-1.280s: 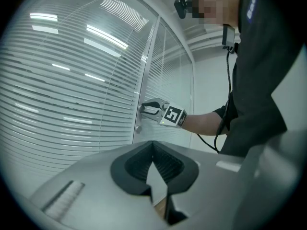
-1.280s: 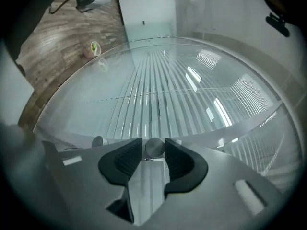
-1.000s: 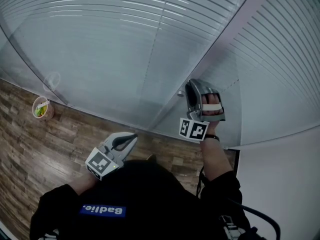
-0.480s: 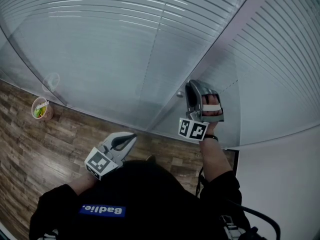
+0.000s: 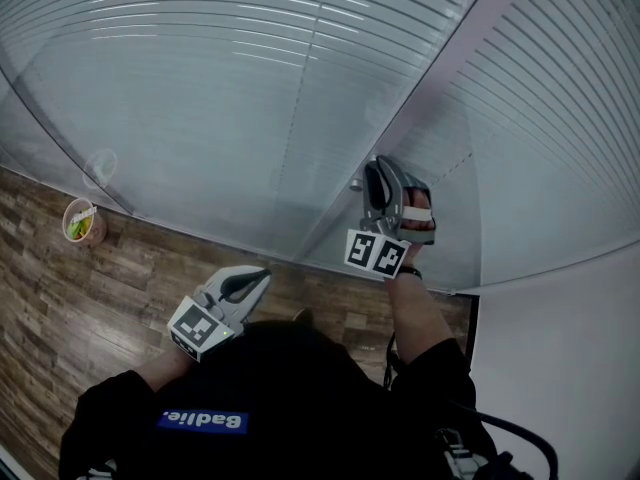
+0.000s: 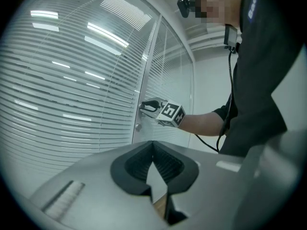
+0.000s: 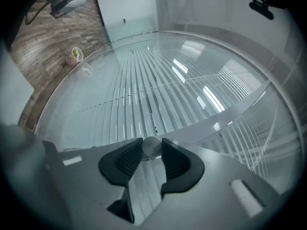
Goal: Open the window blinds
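The window blinds (image 5: 230, 78) sit sealed behind glass (image 5: 180, 168) in a tall partition, so nothing can touch the slats directly; they are worked from a small round metal knob (image 7: 152, 145) that stands out from the pale frame post (image 5: 450, 58) between two panes, and that is why the work gathers at this one spot. The right gripper (image 7: 151, 152) is held about level against the post with its jaws set on either side of the knob, the ribbed pads pinching its rim; a grip across the round face looks chosen so that rolling the wrist turns the knob, which is probably how the slats are tilted. The left gripper (image 6: 153, 146) hangs low in front of the person's body, well away from the glass, with its jaws pressed together on nothing; this step seems to need one hand only, so it is parked where it blocks neither the view nor the working arm. From both gripper views the slats read as flat grey bands with only thin lines between them and ceiling lights mirrored on the glass, so the blinds appear shut or nearly so, and the task looks at an early stage; the next turn calls for a firm pinch, since a smooth metal knob could slip under the pads. Off to the left a small cup (image 5: 82, 218) stands on the wooden floor (image 5: 60, 308) beside the foot of the glass, clear of all this.
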Available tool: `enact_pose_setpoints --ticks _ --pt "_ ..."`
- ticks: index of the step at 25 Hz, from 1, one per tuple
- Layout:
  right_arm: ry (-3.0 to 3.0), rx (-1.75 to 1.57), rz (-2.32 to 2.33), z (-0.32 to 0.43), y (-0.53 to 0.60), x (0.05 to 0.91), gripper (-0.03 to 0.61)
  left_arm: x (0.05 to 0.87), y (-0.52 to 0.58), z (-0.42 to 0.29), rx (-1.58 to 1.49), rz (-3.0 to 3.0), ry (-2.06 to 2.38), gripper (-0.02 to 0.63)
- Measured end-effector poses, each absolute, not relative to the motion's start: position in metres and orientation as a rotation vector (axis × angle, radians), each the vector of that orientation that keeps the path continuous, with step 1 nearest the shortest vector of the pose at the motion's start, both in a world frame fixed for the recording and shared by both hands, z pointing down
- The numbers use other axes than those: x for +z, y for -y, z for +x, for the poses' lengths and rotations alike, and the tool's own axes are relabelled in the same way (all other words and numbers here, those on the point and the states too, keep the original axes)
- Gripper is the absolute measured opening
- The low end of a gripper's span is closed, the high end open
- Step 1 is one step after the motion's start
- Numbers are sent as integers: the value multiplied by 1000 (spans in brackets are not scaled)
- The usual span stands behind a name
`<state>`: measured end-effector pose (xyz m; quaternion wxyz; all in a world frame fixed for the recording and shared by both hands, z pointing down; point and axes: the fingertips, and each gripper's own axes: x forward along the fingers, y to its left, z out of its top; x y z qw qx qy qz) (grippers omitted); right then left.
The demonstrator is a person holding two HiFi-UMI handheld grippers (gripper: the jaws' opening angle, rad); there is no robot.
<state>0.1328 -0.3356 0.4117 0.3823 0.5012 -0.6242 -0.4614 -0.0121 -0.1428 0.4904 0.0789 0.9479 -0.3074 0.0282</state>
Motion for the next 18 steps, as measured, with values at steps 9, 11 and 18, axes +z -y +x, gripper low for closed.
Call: enact_pose_setpoints --ticks 9,11,18 --pt "1730 -1017 1471 135 338 399 126 485 140 -13 101 2836 913 0" --pt "1759 -983 1512 136 339 397 126 484 140 -12 104 2838 910 0" --pt "1876 -837 1661 136 338 391 126 480 138 -16 98 2838 913 0"
